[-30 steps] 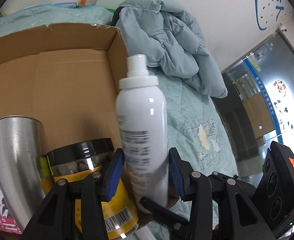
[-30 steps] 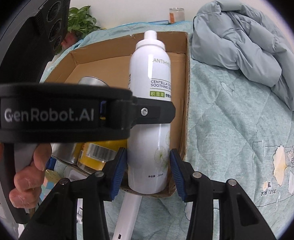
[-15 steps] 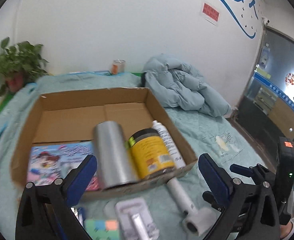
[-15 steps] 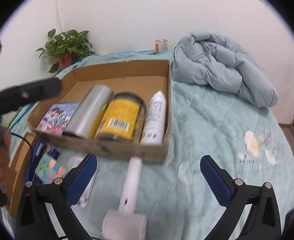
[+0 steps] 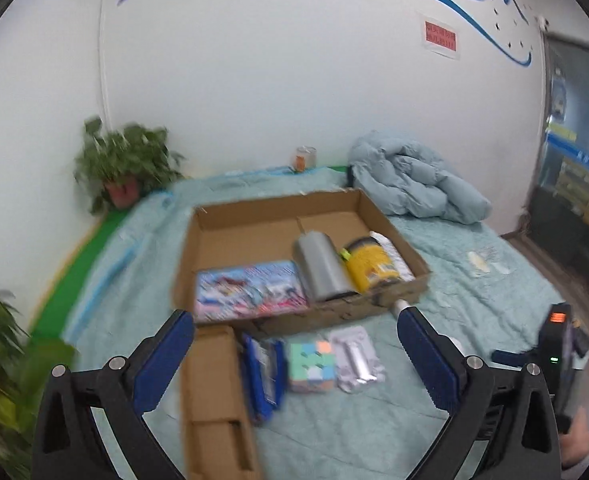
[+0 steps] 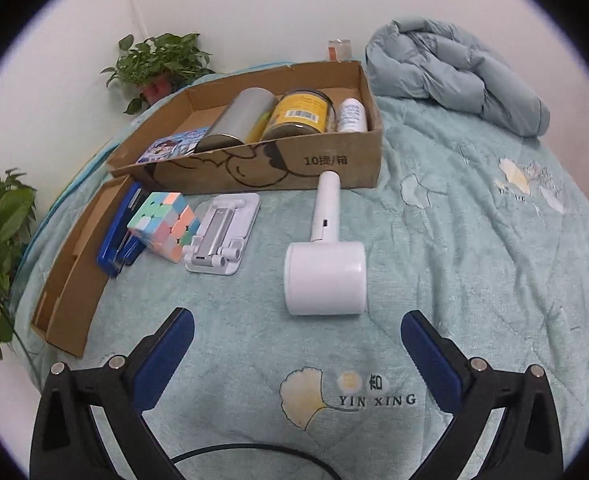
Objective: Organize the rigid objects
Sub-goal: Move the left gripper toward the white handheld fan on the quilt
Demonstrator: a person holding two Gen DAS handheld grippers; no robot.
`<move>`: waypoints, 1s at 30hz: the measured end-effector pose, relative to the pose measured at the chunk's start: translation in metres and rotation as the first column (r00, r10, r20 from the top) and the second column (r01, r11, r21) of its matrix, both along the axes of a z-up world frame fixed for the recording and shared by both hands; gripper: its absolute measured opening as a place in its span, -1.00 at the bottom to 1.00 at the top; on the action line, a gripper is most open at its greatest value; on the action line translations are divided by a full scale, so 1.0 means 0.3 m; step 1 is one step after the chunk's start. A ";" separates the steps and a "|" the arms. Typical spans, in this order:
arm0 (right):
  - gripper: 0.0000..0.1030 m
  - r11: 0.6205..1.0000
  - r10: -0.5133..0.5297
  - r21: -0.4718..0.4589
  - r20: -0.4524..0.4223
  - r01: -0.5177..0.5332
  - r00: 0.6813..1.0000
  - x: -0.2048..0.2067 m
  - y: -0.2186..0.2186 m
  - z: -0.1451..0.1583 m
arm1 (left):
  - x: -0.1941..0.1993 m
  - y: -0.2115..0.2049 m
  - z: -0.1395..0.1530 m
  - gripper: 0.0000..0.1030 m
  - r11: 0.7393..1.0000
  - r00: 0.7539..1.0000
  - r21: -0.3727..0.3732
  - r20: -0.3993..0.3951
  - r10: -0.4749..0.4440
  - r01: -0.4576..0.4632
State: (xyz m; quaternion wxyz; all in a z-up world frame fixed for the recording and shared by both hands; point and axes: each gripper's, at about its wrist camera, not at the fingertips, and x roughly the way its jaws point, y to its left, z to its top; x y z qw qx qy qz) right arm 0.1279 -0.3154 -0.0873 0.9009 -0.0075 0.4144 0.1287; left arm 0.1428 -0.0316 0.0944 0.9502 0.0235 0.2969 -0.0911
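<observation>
A shallow cardboard box lies on the bed. Inside it rest a picture book, a steel tumbler, a yellow jar and a white spray bottle. In front of the box lie a blue stapler, a pastel puzzle cube, a white folding stand and a white lint roller. My right gripper hovers open just short of the roller. My left gripper is open and empty above the small items.
A flat cardboard lid lies left of the stapler. A bunched pale-blue duvet sits at the back right. Potted plants stand by the wall and at the left edge. A glass jar stands at the wall.
Both grippers let go of the white spray bottle, opened wide and drew back from the box. The bottle now lies in the box beside the yellow jar.
</observation>
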 end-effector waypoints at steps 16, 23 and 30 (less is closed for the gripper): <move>0.17 0.994 -0.022 -0.107 0.096 0.033 0.995 0.085 0.020 -0.109 | 0.017 -0.126 -0.534 0.98 0.974 0.964 -0.227 -0.255 -0.075 0.016; 0.06 0.996 -0.068 -0.060 0.023 0.070 0.997 0.036 -0.009 -0.101 | 0.048 -0.115 -0.520 0.99 0.945 0.939 -0.318 -0.297 -0.172 0.072; 0.09 0.997 0.070 -0.022 -0.070 -0.072 0.995 -0.215 0.045 -0.093 | 0.056 -0.194 -0.580 0.98 0.866 0.840 -0.470 -0.390 -0.377 0.170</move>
